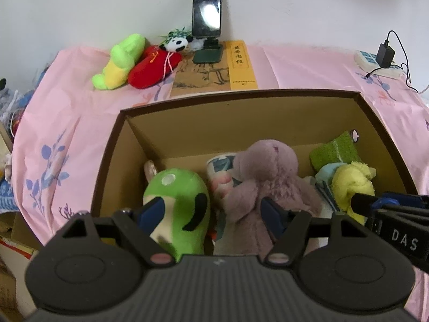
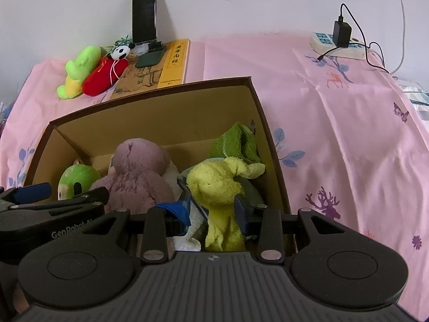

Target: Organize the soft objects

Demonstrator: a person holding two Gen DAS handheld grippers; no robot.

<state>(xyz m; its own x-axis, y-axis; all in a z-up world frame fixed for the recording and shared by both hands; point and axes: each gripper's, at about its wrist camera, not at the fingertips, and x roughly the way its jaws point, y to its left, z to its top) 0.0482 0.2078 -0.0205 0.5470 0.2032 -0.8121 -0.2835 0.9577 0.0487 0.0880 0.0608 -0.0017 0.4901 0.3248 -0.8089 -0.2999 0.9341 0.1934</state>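
Right wrist view: the right tool [image 2: 213, 210] pinches a yellow towel [image 2: 222, 187] between its blue pads, inside the cardboard box [image 2: 150, 91]. The towel hangs with its long axis up and down, a loose corner pointing right toward the box wall. Just left of this tool sits a mauve plush toy [image 2: 136, 171]. The left tool [image 1: 211, 212] stands spread above the box, pads touching nothing, with a green plush toy [image 1: 179, 201] lying lengthwise beneath its left finger, rounded end pointing away.
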